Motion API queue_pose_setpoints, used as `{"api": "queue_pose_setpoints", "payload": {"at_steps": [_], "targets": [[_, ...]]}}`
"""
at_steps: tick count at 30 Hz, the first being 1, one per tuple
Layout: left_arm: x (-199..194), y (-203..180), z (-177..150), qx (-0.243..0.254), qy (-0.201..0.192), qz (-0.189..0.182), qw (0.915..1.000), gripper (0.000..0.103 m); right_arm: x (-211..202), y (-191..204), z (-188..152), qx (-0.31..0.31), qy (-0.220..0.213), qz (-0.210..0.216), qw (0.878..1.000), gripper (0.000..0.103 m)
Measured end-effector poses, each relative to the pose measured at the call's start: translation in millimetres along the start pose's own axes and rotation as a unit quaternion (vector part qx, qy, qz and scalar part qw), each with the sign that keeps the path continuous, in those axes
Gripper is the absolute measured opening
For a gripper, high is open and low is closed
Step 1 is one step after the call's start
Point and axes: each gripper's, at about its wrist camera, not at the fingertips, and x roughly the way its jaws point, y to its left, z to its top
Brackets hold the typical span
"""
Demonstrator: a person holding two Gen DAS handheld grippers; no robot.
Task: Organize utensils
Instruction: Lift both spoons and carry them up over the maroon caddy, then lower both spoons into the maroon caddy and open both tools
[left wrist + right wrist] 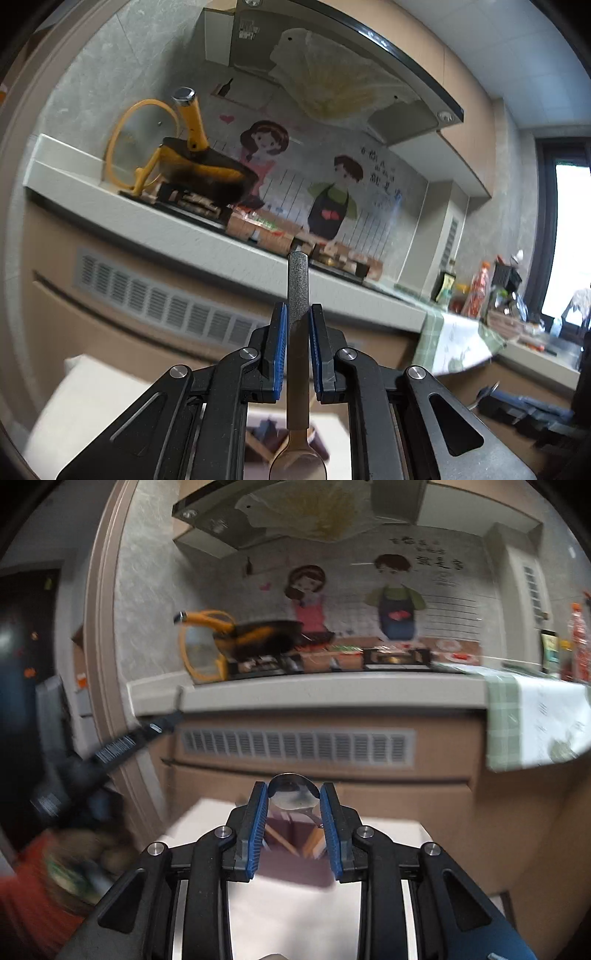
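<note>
My left gripper is shut on a spoon's handle; the grey handle points up past the fingertips and its bowl hangs below between the arms. My right gripper is shut on another metal spoon, gripping the shiny bowl between the blue pads. Below it a pinkish utensil holder with wooden pieces stands on a white table; it also shows dimly in the left wrist view. The left gripper's dark body shows blurred at the left of the right wrist view.
A kitchen counter runs across, with a yellow-handled pan on a stove and a glass lid. A green checked cloth hangs at the counter's right. A vent grille is in the cabinet front. Bottles stand far right.
</note>
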Motion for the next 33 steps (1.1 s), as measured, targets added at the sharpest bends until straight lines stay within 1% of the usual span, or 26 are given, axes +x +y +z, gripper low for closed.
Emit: {"api": "queue_pose_setpoints", "payload": {"at_steps": [2,5,8,12,16,19,23,27,29,31,33], "targets": [[24,10,-4,0.000,-0.015,0.011,0.9998,0.012,17,-2,12,-0.003,0.005,0.001,1.000,0.026],[53,26,-11,-0.012,-0.019,0.029,0.9993,0.012,44,-9,15,-0.008,0.017,0.003,1.000,0.026],[75,38,-22,-0.015,-0.020,0.041,0.9988,0.012,68,-19,9,-0.001,0.033,0.009,0.999,0.026],[95,41,-42,0.010,-0.022,0.054,0.9982,0.012,101,-33,-6,0.017,0.070,0.026,0.997,0.026],[110,42,-54,0.021,-0.006,0.036,0.9991,0.012,122,-37,-22,0.019,0.088,0.028,0.996,0.026],[115,49,-58,0.018,0.012,0.010,0.9997,0.012,131,-43,-30,0.025,0.098,0.035,0.994,0.026],[110,56,-51,0.009,0.020,-0.027,0.9994,0.012,137,-46,-36,0.020,0.101,0.029,0.994,0.026],[111,49,-39,0.006,0.023,-0.057,0.9981,0.012,140,-46,-36,0.023,0.096,0.032,0.995,0.026],[117,43,-33,0.009,0.020,-0.064,0.9977,0.012,141,-45,-35,0.018,0.094,0.029,0.995,0.026],[123,38,-32,0.018,0.015,-0.061,0.9978,0.012,142,-45,-34,0.016,0.094,0.027,0.995,0.026],[131,36,-34,0.022,0.023,-0.063,0.9975,0.012,143,-45,-35,0.015,0.096,0.028,0.995,0.026]]}}
